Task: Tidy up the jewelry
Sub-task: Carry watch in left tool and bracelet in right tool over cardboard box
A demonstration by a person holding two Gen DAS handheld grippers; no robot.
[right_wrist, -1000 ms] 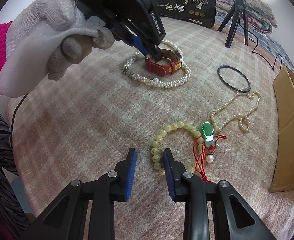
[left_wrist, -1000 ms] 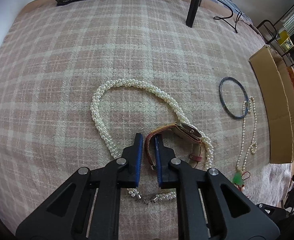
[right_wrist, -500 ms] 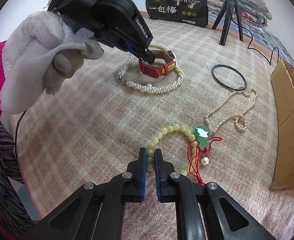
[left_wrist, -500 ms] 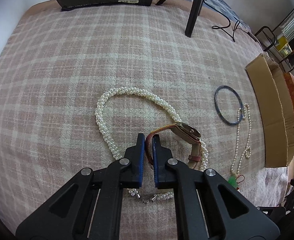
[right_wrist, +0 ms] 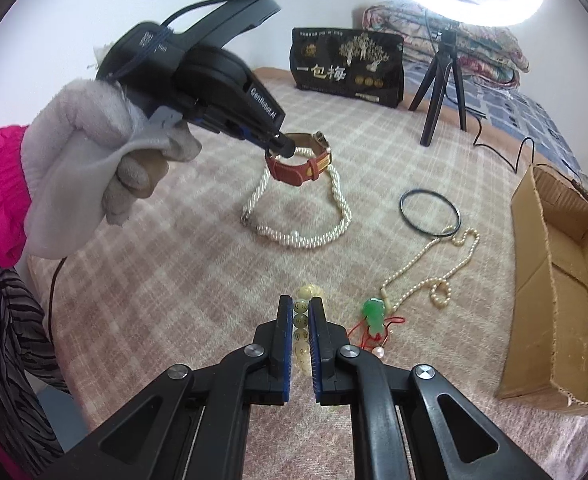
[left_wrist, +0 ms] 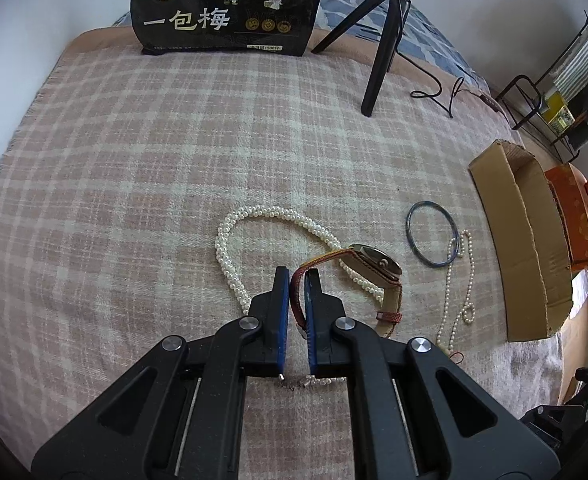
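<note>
My left gripper (left_wrist: 296, 274) is shut on the red leather strap of a gold-faced watch (left_wrist: 374, 261) and holds it just above the plaid blanket; it shows in the right wrist view (right_wrist: 294, 168) too. A thick white pearl necklace (left_wrist: 230, 248) lies looped under it. My right gripper (right_wrist: 301, 306) is shut on a yellow-green bead bracelet (right_wrist: 300, 318), lifted off the blanket. A thin pearl strand (right_wrist: 422, 268) with a green pendant (right_wrist: 374, 312) and red cord lies to the right. A dark bangle (right_wrist: 430, 212) lies beyond it.
An open cardboard box (right_wrist: 554, 280) lies at the right edge of the blanket. A black printed bag (left_wrist: 230, 4) and a black tripod (left_wrist: 382, 48) with a ring light stand at the back. A black cable (left_wrist: 442, 92) trails near the tripod.
Both grippers have closed, the left on the watch strap and the right on the bead bracelet. Both have then risen, lifting the watch and the bracelet off the blanket.
</note>
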